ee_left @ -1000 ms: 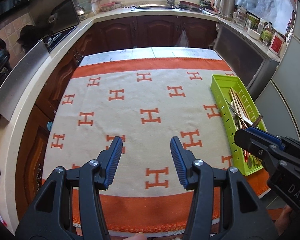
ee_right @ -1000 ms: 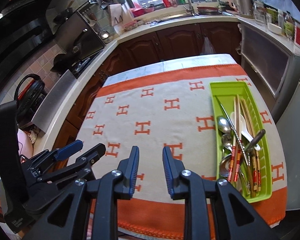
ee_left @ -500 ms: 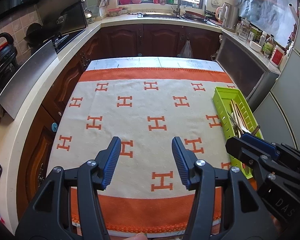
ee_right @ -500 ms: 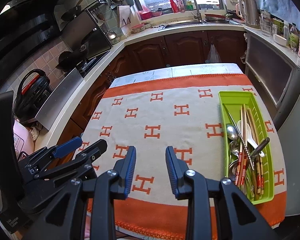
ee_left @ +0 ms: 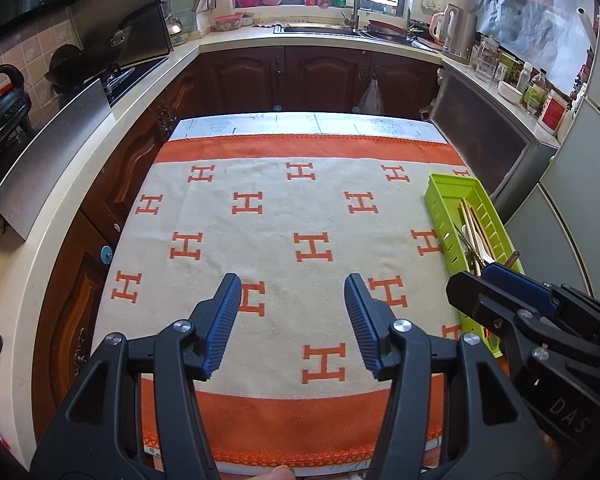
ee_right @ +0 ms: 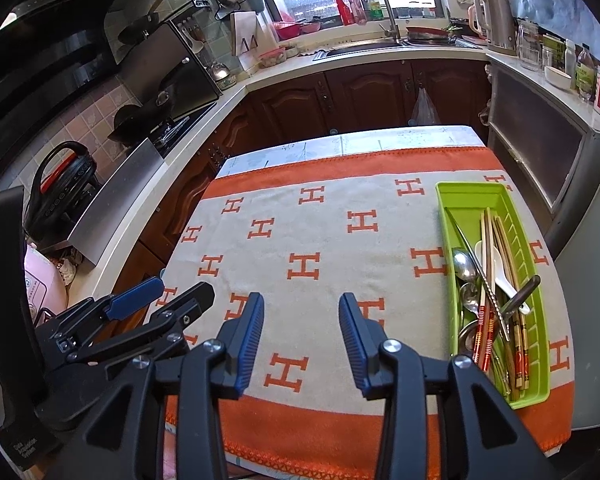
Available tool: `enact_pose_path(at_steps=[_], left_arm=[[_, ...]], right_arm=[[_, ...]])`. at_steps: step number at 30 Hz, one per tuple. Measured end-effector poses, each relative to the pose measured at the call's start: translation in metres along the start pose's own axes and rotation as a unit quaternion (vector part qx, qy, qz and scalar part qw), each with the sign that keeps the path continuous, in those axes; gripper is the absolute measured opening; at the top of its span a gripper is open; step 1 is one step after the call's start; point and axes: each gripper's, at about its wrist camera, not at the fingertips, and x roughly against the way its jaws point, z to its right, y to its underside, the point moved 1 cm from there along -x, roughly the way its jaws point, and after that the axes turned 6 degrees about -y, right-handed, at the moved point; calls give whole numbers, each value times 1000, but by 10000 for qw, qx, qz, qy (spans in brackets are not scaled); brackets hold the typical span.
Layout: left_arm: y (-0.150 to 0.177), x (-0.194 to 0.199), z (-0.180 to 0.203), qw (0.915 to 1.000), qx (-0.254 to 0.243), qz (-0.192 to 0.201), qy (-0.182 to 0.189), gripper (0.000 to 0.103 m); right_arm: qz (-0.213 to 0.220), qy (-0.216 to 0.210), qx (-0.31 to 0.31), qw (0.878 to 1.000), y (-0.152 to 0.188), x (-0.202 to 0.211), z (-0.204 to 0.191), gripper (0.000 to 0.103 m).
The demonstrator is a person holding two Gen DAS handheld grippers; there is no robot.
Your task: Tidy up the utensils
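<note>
A lime green utensil tray (ee_right: 452, 200) lies along the right edge of the table; it also shows in the left wrist view (ee_left: 444, 192). It holds metal spoons (ee_right: 463, 264), a white spoon (ee_right: 500, 268), wooden and red chopsticks (ee_right: 487, 320) and a dark handle (ee_right: 522, 292), piled together. My left gripper (ee_left: 292, 312) is open and empty above the near middle of the cloth. My right gripper (ee_right: 301, 332) is open and empty, left of the tray's near end. Each gripper shows in the other's view: the right one (ee_left: 496, 288) and the left one (ee_right: 160, 292).
The table carries a cream cloth (ee_left: 300, 208) with orange H marks and orange borders. Kitchen counters surround it: a stove and pans (ee_right: 148, 120) on the left, a sink (ee_left: 348, 28) at the back, a kettle (ee_left: 458, 32) and jars (ee_right: 584, 68) on the right.
Both grippers have drawn back and risen, so more of the table and kitchen shows. The right gripper's jaws have opened a little wider. Nothing on the table has moved.
</note>
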Motion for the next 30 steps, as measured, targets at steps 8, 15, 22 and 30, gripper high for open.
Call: enact_pose_path(at_steps=[8,15,22,30], left_arm=[[0,-1,0,10000,-8,-11,-3,51],[-2,-9,1,10000,2,-71,-3,51],[-3,-11,1,10000,8,-95,-5,51],[-2,-13,1,9999,4,-115,0,51]], right_arm=[[-20,2,-16,10000,-1,-1,1,39],[-37,3,-37,10000,-3,-5,2,40],[-55,-1,-49,10000,-2,-8,2,40],[-74,0,-56,10000,-2,-10,2,40]])
